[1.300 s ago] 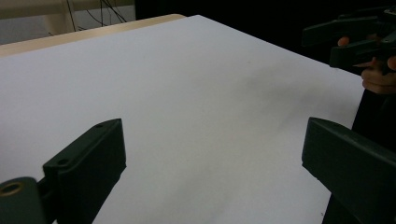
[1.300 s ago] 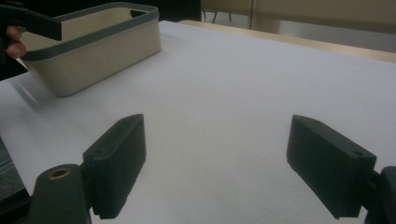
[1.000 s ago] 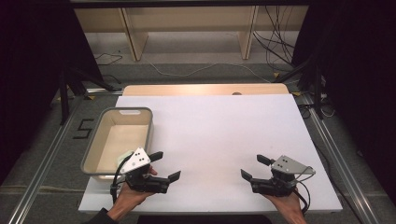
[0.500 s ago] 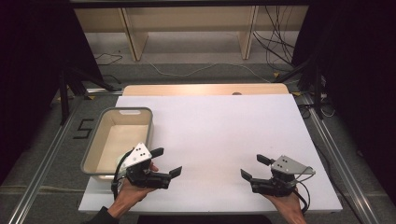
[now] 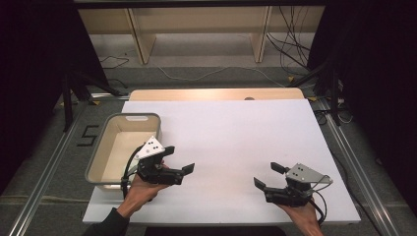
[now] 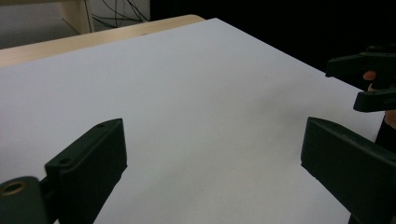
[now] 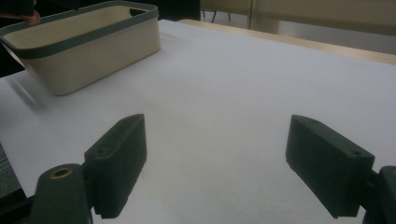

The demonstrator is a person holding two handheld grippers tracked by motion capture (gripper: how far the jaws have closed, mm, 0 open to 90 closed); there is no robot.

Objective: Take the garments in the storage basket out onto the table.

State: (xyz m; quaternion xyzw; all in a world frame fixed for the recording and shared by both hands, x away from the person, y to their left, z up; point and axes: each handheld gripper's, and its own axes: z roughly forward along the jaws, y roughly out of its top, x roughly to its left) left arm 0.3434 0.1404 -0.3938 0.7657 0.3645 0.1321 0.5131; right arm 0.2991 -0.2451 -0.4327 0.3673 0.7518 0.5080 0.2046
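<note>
My left gripper (image 5: 179, 159) is held over the white table sheet (image 5: 231, 128), just right of a beige bin (image 5: 101, 147) with a grey rim. Its jaws stand wide apart with nothing between them, and the left gripper view shows the left gripper (image 6: 215, 158) above bare sheet. My right gripper (image 5: 265, 174) hovers near the front right of the sheet, open and empty as well. In the right gripper view, the right gripper (image 7: 219, 154) points towards the bin (image 7: 88, 46). The right gripper (image 6: 369, 79) also appears at the far right of the left gripper view.
The bin looks empty and sits at the sheet's left edge. A wooden tabletop strip (image 5: 216, 94) runs behind the sheet. Metal rails (image 5: 46, 172) flank the table, and cables (image 5: 290, 54) lie on the floor beyond.
My left gripper has shifted slightly forward, away from the front edge. The right gripper has stayed put. Both remain open.
</note>
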